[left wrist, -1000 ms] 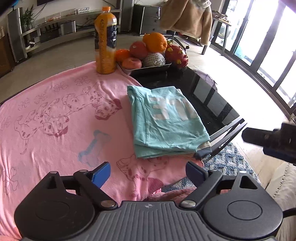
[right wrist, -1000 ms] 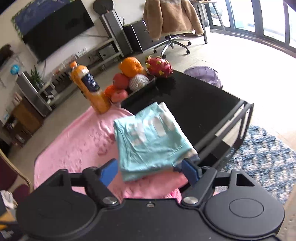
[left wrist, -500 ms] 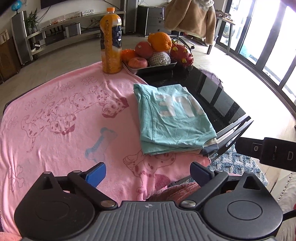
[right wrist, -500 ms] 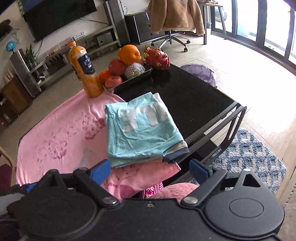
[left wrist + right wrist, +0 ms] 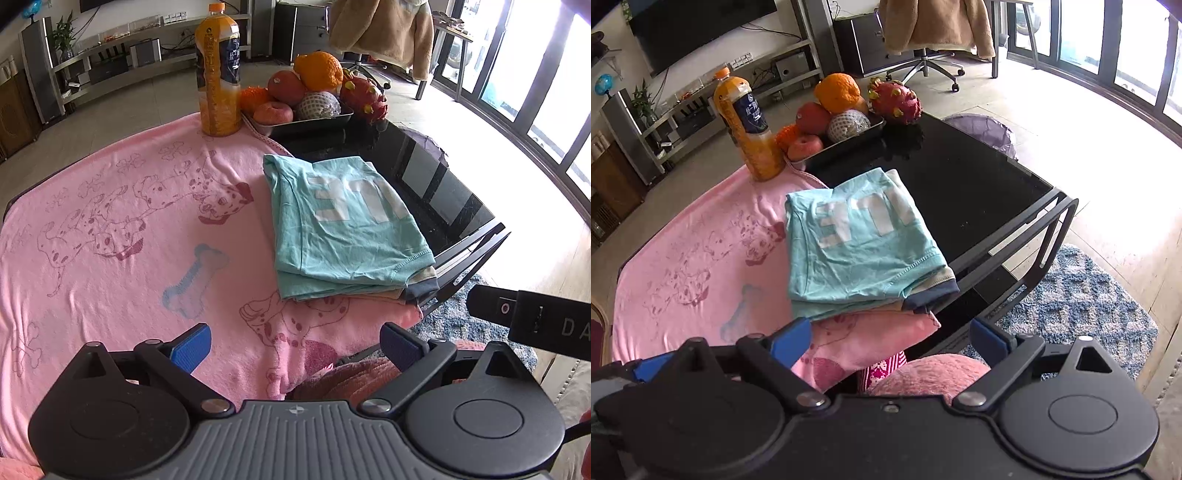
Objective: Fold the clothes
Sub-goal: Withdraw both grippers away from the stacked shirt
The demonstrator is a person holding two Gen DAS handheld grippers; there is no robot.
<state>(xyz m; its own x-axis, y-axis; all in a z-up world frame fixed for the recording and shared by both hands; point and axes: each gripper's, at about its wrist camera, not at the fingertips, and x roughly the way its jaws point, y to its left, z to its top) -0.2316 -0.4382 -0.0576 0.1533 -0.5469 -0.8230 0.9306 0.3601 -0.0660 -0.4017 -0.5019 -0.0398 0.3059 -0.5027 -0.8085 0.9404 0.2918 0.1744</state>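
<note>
A teal shirt point(image 5: 343, 229) with white letters lies folded in a neat rectangle at the right edge of the pink dog-print blanket point(image 5: 110, 240), partly over the black glass table point(image 5: 436, 184). A dark-trimmed garment layer peeks out under its near right corner. My left gripper point(image 5: 295, 345) hovers open over the blanket's near edge, short of the shirt, with nothing between its blue pads. In the right wrist view the same folded shirt point(image 5: 860, 243) lies just beyond my right gripper point(image 5: 892, 338), which stands wide open and holds nothing.
An orange juice bottle point(image 5: 218, 70) and a metal tray of fruit point(image 5: 310, 99) stand at the table's far side. A blue patterned rug point(image 5: 1075, 306) lies on the floor to the right. The right gripper's body point(image 5: 532, 325) shows at the left view's right edge.
Both grippers have drawn back a little from the folded shirt and their jaws have spread slightly wider. The shirt has stayed in place.
</note>
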